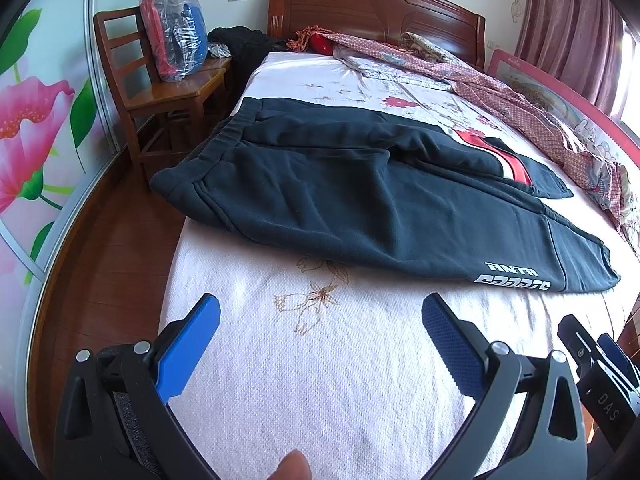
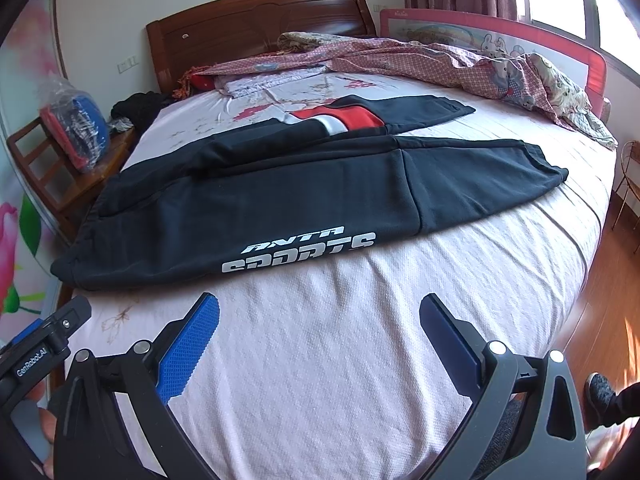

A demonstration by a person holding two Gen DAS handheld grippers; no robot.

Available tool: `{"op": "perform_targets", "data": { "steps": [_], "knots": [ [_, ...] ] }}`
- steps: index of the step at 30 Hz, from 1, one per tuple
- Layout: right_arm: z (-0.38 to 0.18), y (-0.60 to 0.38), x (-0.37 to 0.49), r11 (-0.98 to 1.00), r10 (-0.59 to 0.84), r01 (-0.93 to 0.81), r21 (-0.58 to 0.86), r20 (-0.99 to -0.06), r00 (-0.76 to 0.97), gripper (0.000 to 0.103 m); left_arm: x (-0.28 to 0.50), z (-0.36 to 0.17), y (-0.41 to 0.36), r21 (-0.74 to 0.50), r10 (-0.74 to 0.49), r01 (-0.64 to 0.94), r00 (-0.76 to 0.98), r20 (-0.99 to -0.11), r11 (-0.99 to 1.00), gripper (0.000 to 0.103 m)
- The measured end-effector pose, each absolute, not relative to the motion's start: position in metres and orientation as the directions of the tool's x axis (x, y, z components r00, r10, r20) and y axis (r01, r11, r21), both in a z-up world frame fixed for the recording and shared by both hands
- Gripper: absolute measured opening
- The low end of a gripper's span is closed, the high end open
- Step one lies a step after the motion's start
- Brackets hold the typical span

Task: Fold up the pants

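Both hand-held grippers, left (image 1: pixel 320 316) and right (image 2: pixel 319 315), spread wide short of the pants (image 2: pixel 280 184); wooden chair (image 1: pixel 160 92) whole only from the left.

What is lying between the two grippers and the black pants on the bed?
Nothing visible. Only bare pink bedsheet separates the open left gripper and open right gripper from the near edge of the black pants. The patterned quilt lies bunched beyond the pants, out of the way.
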State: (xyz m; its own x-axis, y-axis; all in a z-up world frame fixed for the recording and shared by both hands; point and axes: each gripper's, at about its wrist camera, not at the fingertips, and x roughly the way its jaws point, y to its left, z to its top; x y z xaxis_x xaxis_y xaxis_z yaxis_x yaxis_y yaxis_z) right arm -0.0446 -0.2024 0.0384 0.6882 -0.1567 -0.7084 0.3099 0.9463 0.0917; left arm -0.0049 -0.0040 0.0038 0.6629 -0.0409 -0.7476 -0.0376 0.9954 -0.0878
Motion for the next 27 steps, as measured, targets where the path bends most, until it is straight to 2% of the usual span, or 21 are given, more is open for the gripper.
{"op": "perform_targets", "data": {
  "steps": [10, 14, 16, 19, 24, 27],
  "knots": [
    [0.035, -0.204, -0.043, 0.944, -0.151, 0.315, 0.098, -0.721, 0.677, 0.100, 0.001, -0.002, -0.001, -0.108, -0.064, -0.029, 0.642, -0.764, 0.994, 0.101],
    [0.031, -0.212, -0.042, 0.936, -0.155, 0.337, 0.107, -0.732, 0.663, 0.100, 0.029, -0.011, 0.032, -0.357, -0.278, -0.035, 0.559, -0.782, 0.933, 0.101],
    [0.027, -0.212, -0.039, 0.935, -0.158, 0.339, 0.101, -0.739, 0.655, 0.100, 0.048, -0.016, 0.056, -0.543, -0.440, -0.052, 0.524, -0.730, 0.838, 0.101],
    [0.023, -0.209, -0.034, 0.939, -0.155, 0.333, 0.091, -0.749, 0.644, 0.100, 0.073, -0.023, 0.084, -0.717, -0.599, -0.091, 0.482, -0.639, 0.691, 0.101],
    [0.021, -0.200, -0.026, 0.948, -0.149, 0.309, 0.073, -0.756, 0.637, 0.100, 0.097, -0.059, 0.110, -0.871, -0.741, -0.276, 0.459, -0.490, 0.406, 0.101],
    [0.022, -0.199, -0.024, 0.951, -0.146, 0.302, 0.071, -0.757, 0.637, 0.100, 0.099, -0.080, 0.116, -0.870, -0.746, -0.382, 0.468, -0.473, 0.312, 0.101]
  ]
}}
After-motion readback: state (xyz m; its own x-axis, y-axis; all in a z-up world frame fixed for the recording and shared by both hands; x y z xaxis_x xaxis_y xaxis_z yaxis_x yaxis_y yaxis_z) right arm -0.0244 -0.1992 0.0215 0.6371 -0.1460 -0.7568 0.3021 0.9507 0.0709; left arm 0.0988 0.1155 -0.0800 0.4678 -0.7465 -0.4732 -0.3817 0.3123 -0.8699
